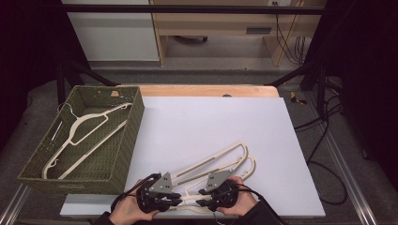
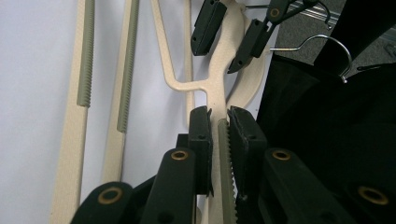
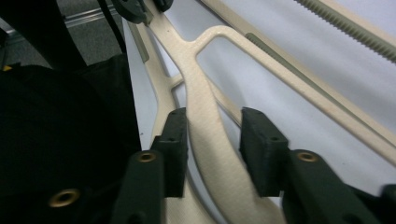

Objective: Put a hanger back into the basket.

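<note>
So right at the near edge of the table (image 1: 291, 154), both hands are on the top hanger (image 1: 211, 165) of the two stacked there; the left gripper (image 2: 219, 122) is clamped tight on a thin bar of it, while the right gripper (image 3: 212, 122) sits astride the curved neck, one pad touching and the other looks a bit off it, hard to say for sure; the second hanger (image 1: 248, 166) lies underneath, untouched; farther back on the left, the basket (image 1: 133, 122) already has one hanger (image 1: 87, 136) in it, so I'd say one's done and two are left.
</note>
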Available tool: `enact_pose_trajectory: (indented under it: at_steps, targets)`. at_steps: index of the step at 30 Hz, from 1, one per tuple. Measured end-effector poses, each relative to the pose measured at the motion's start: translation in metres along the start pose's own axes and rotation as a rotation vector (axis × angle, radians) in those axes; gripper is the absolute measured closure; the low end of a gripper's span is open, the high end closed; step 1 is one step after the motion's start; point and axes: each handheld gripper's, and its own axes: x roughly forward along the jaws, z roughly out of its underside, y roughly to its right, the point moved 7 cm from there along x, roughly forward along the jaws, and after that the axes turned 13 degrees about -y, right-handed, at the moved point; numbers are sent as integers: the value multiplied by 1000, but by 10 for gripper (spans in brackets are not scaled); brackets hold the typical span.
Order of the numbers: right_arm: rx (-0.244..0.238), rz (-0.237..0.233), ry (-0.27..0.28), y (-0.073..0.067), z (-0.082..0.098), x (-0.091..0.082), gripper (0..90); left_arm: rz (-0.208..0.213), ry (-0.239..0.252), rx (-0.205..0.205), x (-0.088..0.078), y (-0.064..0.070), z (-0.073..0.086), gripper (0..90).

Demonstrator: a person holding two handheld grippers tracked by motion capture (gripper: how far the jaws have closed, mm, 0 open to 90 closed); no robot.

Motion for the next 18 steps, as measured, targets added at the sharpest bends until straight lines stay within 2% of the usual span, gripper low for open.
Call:
enact_pose_trajectory:
  at_steps: [6, 9, 11, 12, 14, 15, 17, 18]
  targets:
    - [-46, -28, 3, -3, 0, -2, 690, 0, -1, 21, 1, 0, 0, 790]
    - [-69, -34, 4, -4, -1, -3, 717, -49, -14, 54, 2, -1, 0, 773]
    - [-76, -46, 7, -5, -2, -4, 732, -64, 19, 56, 2, -2, -2, 698]
    - [-77, -39, 5, -5, -2, -5, 735, -86, 13, 69, 1, -4, -2, 663]
    - [-76, -41, 2, -5, -2, -5, 736, -121, 42, 71, -1, -7, -4, 577]
    - [-75, -46, 10, -5, -2, -6, 736, -129, 47, 81, -1, -7, -5, 553]
    - [-75, -46, 14, -4, -4, -8, 737, -179, 48, 108, 1, -8, -6, 536]
    - [-75, -46, 22, -4, -5, -9, 737, -174, 37, 116, 2, -7, -7, 535]
